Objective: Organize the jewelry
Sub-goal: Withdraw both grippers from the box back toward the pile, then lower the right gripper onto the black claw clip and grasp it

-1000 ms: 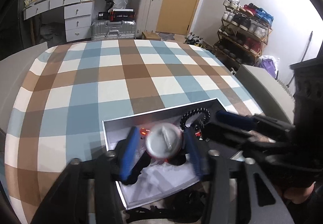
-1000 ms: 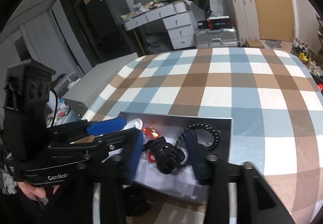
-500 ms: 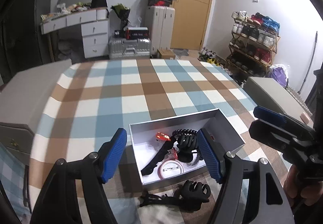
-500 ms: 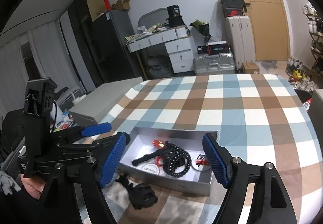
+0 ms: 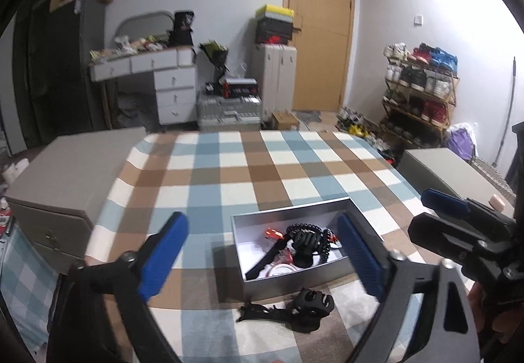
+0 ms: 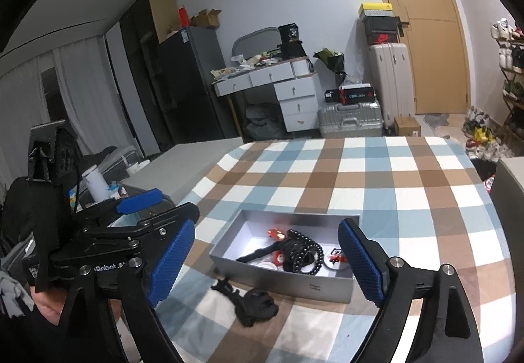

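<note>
A grey open box (image 5: 304,284) (image 6: 278,281) sits on the checked tablecloth near the front edge. It holds a black beaded bracelet (image 6: 303,253), a black hair claw (image 5: 304,243), a red clip (image 5: 274,233), a black barrette (image 6: 258,253) and round badges (image 6: 335,256). Two black hair clips (image 5: 294,309) (image 6: 249,299) lie on the cloth in front of the box. My left gripper (image 5: 262,259) is open and empty, raised above the box. My right gripper (image 6: 265,263) is open and empty, also raised above the box.
The checked table (image 5: 262,173) stretches away behind the box. Grey cabinets stand at its left (image 5: 65,173) and right (image 5: 448,176). A white desk (image 6: 271,84), suitcases (image 6: 389,74) and a shoe rack (image 5: 422,91) line the far wall.
My left gripper let go of a round badge into the box and opened. Both grippers have pulled back and up from the box, now wide open.
</note>
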